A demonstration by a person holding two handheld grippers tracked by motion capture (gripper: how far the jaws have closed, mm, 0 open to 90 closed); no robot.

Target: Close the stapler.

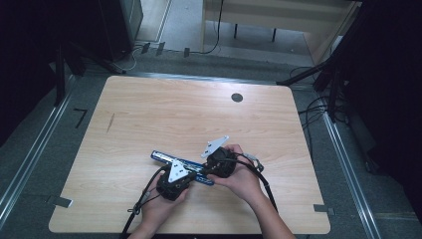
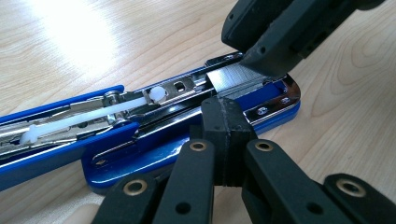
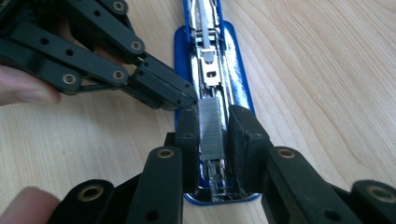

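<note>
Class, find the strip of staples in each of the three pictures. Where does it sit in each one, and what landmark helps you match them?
High view: too small to tell; it would lie where the two grippers meet over the open blue stapler, below centre.
Left gripper view: the strip of staples lies upper right of centre, in the stapler's metal channel.
Right gripper view: the strip stands at centre, between the right gripper jaws.
Shared landmark: the stapler's blue base.

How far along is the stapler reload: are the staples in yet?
Done: the blue stapler lies opened flat on the table, its magazine exposed. In hand: the right gripper holds a strip of staples over the front of the channel, while the left gripper rests shut against the stapler's side. Left, as far as I can judge: seating the strip, letting go and closing the stapler.
</note>
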